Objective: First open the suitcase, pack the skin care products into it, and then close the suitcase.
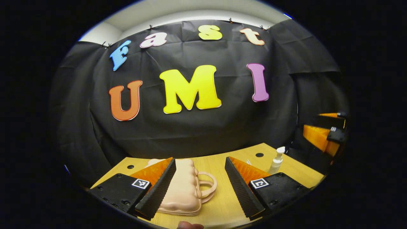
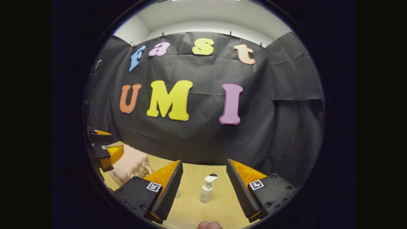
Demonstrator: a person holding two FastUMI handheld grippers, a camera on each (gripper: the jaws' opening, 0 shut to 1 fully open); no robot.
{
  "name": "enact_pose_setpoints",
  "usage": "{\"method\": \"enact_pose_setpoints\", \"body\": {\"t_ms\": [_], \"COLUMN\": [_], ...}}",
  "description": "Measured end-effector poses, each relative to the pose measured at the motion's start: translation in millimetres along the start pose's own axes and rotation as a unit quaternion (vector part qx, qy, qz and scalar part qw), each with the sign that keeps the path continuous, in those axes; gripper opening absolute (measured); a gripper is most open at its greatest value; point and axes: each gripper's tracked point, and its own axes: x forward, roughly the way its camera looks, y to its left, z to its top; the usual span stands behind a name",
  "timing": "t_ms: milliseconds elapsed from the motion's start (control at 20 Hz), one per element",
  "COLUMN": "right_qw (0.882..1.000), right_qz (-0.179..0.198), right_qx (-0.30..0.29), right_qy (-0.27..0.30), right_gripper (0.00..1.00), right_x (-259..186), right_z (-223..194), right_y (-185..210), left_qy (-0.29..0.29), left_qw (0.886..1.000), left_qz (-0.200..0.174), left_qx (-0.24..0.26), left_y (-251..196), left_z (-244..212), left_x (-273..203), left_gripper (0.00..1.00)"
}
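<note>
A small pale pink suitcase (image 1: 182, 187) with a looped handle lies closed on the wooden table (image 1: 219, 162). My left gripper (image 1: 200, 187) hovers open above it, the case partly behind the left finger. A white pump bottle (image 1: 276, 160) stands to the right, near the table's far edge. In the right gripper view the pump bottle (image 2: 207, 189) stands upright on the table between the open fingers of my right gripper (image 2: 203, 187), farther ahead and untouched. The suitcase (image 2: 130, 165) lies at the left, partly hidden by the left gripper (image 2: 105, 149).
The table (image 2: 190, 203) has small dark holes (image 1: 259, 155) near its far edge, where the black cloth wall rises close behind it. The right gripper (image 1: 327, 132) hangs off the table's right side in the left gripper view. A fingertip (image 2: 208, 225) shows at the bottom edge.
</note>
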Motion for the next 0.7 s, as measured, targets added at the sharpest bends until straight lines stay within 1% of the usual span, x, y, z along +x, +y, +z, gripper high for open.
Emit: {"method": "enact_pose_setpoints", "body": {"t_ms": [150, 200, 350, 450, 500, 550, 650, 700], "right_qw": [1.000, 1.000, 1.000, 0.999, 0.999, 0.999, 0.999, 0.999], "right_qz": [0.000, -0.002, -0.011, -0.016, -0.017, -0.019, -0.027, -0.031], "right_qx": [-0.006, -0.005, -0.002, -0.001, -0.001, -0.002, -0.006, -0.007], "right_qy": [0.012, 0.017, 0.026, 0.030, 0.032, 0.033, 0.036, 0.040], "right_gripper": [0.81, 0.81, 0.81, 0.81, 0.81, 0.81, 0.81, 0.81], "right_x": [0, -1, -1, 0, 1, 1, 3, 3], "right_z": [-11, -16, -23, -28, -31, -33, -36, -40], "right_y": [-15, -22, -38, -47, -51, -55, -66, -71], "left_qy": [0.026, 0.030, 0.048, 0.083, 0.105, 0.123, 0.144, 0.153], "left_qw": [0.999, 0.998, 0.991, 0.982, 0.975, 0.967, 0.950, 0.943], "left_qz": [-0.003, -0.002, -0.010, -0.025, -0.032, -0.038, -0.035, -0.037], "left_qx": [0.041, 0.056, 0.124, 0.169, 0.193, 0.220, 0.276, 0.293], "left_y": [-6, -8, -18, -24, -28, -29, -29, -30], "left_z": [-22, -28, -47, -73, -88, -102, -119, -127], "left_x": [8, 14, 32, 47, 54, 60, 66, 69], "left_gripper": [1.00, 0.99, 0.99, 0.99, 0.99, 0.99, 0.98, 0.98]}}
